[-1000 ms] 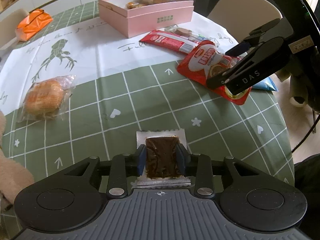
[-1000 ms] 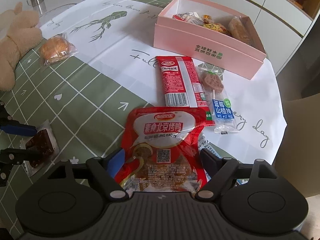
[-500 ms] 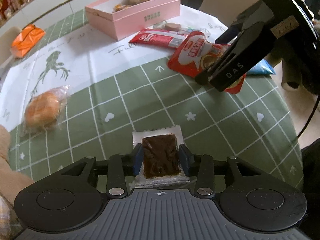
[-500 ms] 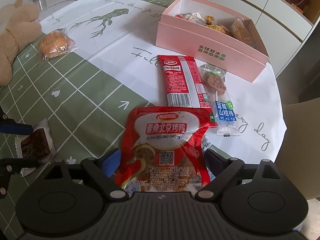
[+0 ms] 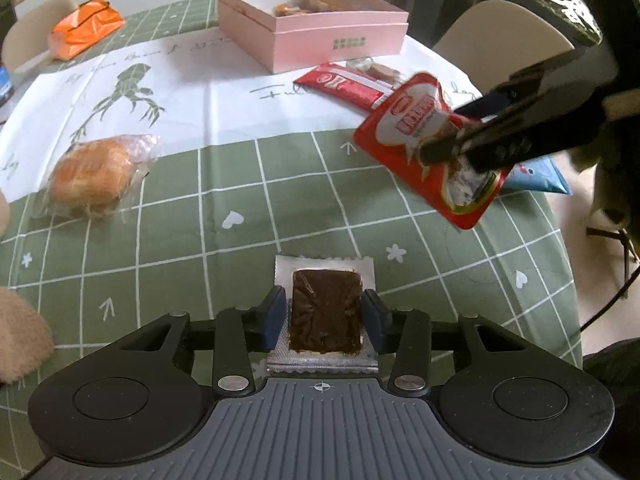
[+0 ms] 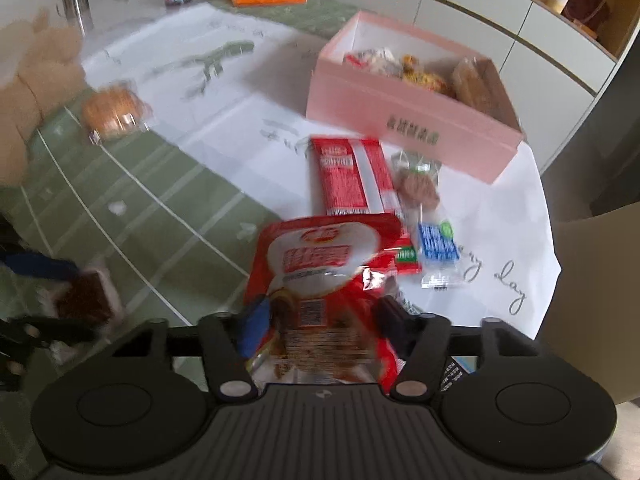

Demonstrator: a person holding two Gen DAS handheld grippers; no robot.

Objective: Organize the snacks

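Note:
My left gripper point(image 5: 325, 312) is shut on a brown snack square in a clear wrapper point(image 5: 325, 308), held low over the green checked tablecloth. My right gripper point(image 6: 320, 316) is shut on a red pouch point(image 6: 320, 276) and holds it off the table; the pouch point(image 5: 420, 140) and the right gripper point(image 5: 452, 148) also show in the left wrist view. The open pink box point(image 5: 312, 28) with several snacks stands at the far side; it also shows in the right wrist view point(image 6: 412, 120).
A long red packet point(image 6: 352, 176), a lollipop-style snack point(image 6: 424, 200) and a wrapped bun point(image 5: 92, 176) lie on the table. An orange bag point(image 5: 84, 28) lies far left. A blue packet point(image 5: 536, 172) lies at the right edge. A plush toy point(image 6: 36, 80) sits left.
My right gripper has closed on the red pouch and lifted it off the table, crumpling it. My left gripper still holds the brown snack and has shifted slightly.

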